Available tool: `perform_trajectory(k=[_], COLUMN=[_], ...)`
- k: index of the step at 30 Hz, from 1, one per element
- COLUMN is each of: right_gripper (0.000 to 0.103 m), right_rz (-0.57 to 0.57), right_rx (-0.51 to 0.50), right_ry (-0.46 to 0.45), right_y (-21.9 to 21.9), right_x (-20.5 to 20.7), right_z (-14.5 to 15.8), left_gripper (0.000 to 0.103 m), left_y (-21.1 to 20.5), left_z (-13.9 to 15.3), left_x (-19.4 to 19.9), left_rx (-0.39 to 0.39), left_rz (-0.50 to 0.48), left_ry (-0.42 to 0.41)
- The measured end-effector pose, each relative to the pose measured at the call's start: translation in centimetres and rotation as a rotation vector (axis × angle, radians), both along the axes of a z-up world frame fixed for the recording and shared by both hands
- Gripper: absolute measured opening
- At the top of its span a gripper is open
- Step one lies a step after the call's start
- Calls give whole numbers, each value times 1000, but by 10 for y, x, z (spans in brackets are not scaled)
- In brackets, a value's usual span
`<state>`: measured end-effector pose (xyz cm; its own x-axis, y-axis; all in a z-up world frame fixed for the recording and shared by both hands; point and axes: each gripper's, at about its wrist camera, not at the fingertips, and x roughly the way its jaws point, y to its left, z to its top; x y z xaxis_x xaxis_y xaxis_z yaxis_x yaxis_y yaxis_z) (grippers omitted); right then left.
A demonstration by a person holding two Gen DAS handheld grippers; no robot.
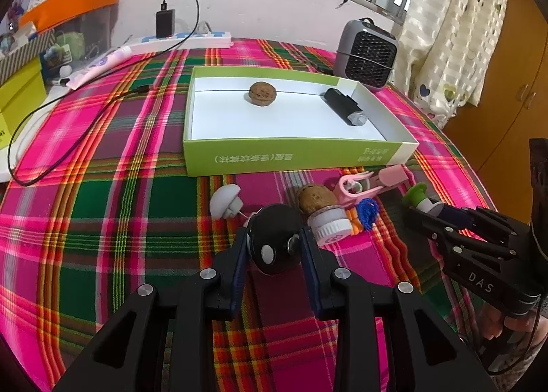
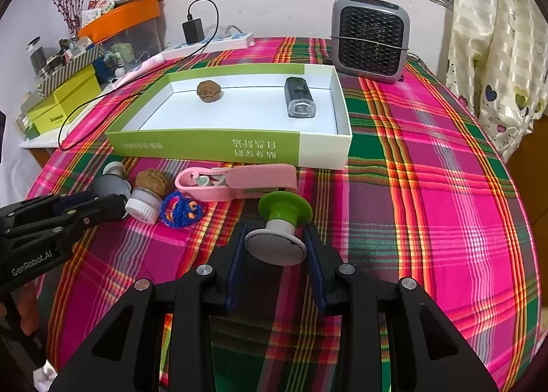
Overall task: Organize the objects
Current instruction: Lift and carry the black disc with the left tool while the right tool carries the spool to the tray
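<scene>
At frame centre, the shallow green-and-white cardboard box [image 1: 298,155] holds a brown walnut [image 1: 262,93] and a black cylindrical device [image 1: 343,106]. The left claw [image 1: 274,248] grips a black round disc [image 1: 274,243]; the right claw [image 2: 275,244] grips a green-topped white spool [image 2: 279,224].

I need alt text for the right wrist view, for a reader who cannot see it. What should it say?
The right gripper is closed on a green-and-white suction-cup object above a plaid tablecloth. Behind it, a green-and-white box holds a walnut and a small black device. At left, the left gripper grips a round dark object.
</scene>
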<state>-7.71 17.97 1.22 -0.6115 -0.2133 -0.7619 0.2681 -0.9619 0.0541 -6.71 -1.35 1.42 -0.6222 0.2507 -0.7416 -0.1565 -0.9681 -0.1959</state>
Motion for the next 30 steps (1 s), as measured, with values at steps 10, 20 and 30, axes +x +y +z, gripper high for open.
perform_trajectory(k=[10,20,30], right_gripper=[35,35,36], right_rz=[9,13,-2], right_rx=[-19,-9,-10], right_ry=[-6,-15,-16], right_y=[6,5,5], right_x=[10,12,7], right_z=[-1,-5,-5], left_gripper=[27,27,28], left_y=[7,8,11], left_z=[-1,-5,-5], left_x=[12,13,7], left_rx=[6,25,17], left_rz=[-27,-37,-28], left_ry=[-6,-16,-11])
